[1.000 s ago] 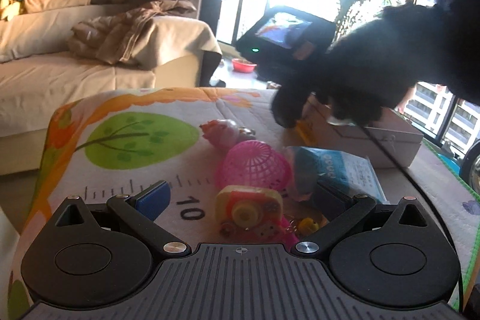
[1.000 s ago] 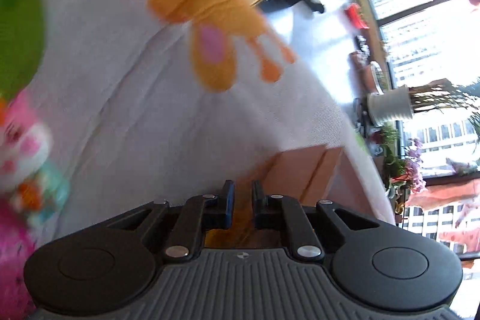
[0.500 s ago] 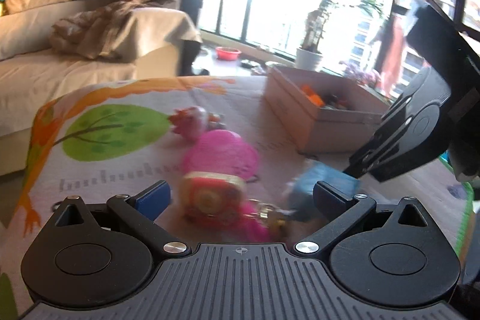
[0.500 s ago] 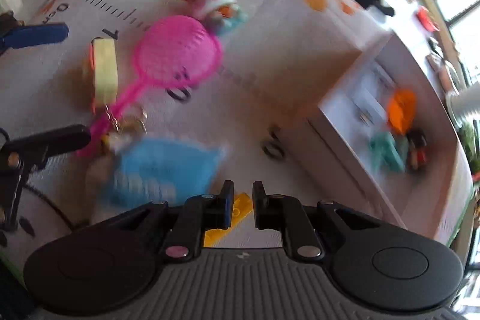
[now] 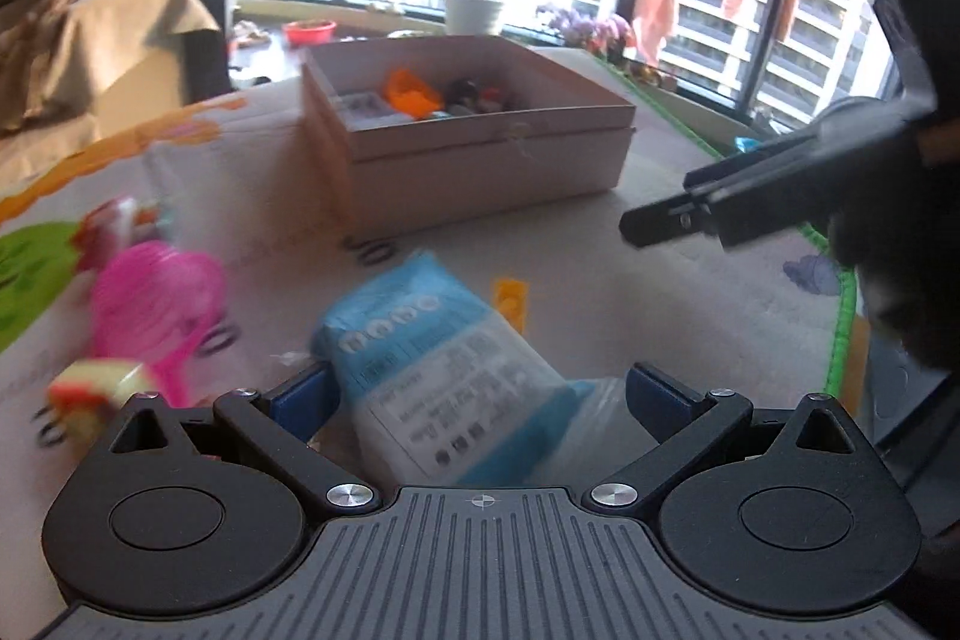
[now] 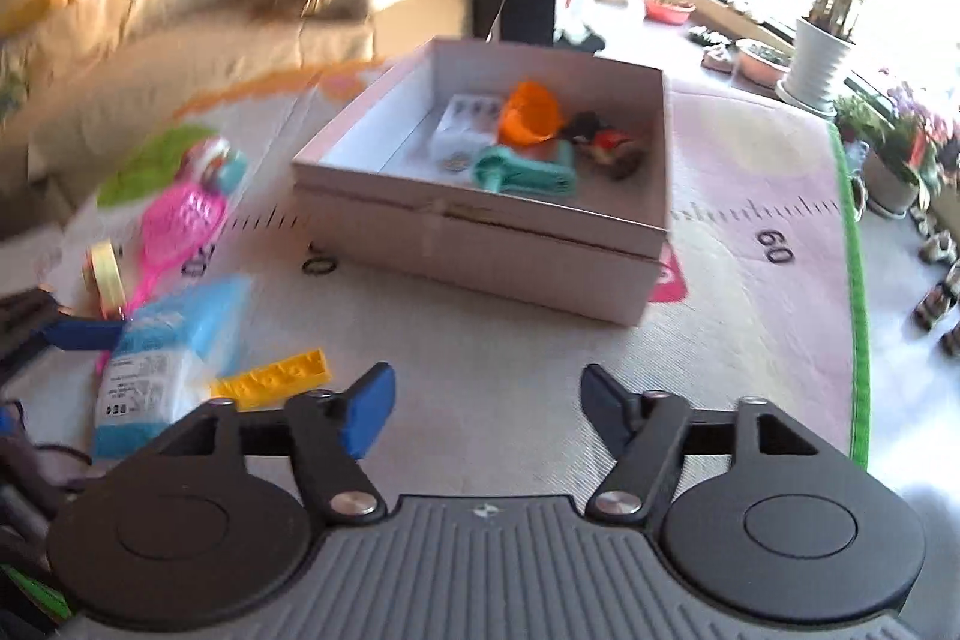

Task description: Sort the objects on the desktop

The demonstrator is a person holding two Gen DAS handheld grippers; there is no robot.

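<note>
A blue and white tissue packet (image 5: 444, 370) (image 6: 174, 340) lies on the play mat between the wide-apart fingers of my left gripper (image 5: 477, 394), and the pads do not press on it. Beside the packet lies a yellow brick (image 5: 510, 301) (image 6: 273, 376). My right gripper (image 6: 487, 409) hovers over bare mat just right of the brick. Its jaws are opening with nothing between them. From the left wrist it shows side-on at the right (image 5: 654, 223). Behind stands an open cardboard box (image 5: 480, 160) (image 6: 480, 256) holding an orange cup (image 6: 531, 112), a teal toy and other small items.
Left of the packet lie a pink mesh scoop (image 6: 180, 214), a yellow toy camera (image 6: 105, 274), a small doll (image 6: 216, 160) and black hair rings (image 6: 318, 265). The mat's green edge (image 6: 858, 280) runs along the right. A sofa stands behind, plant pots by the window.
My right gripper swung away from the box to over the mat, rolled upright, and went from shut to open. My left gripper slid right from the toy camera to the blue packet.
</note>
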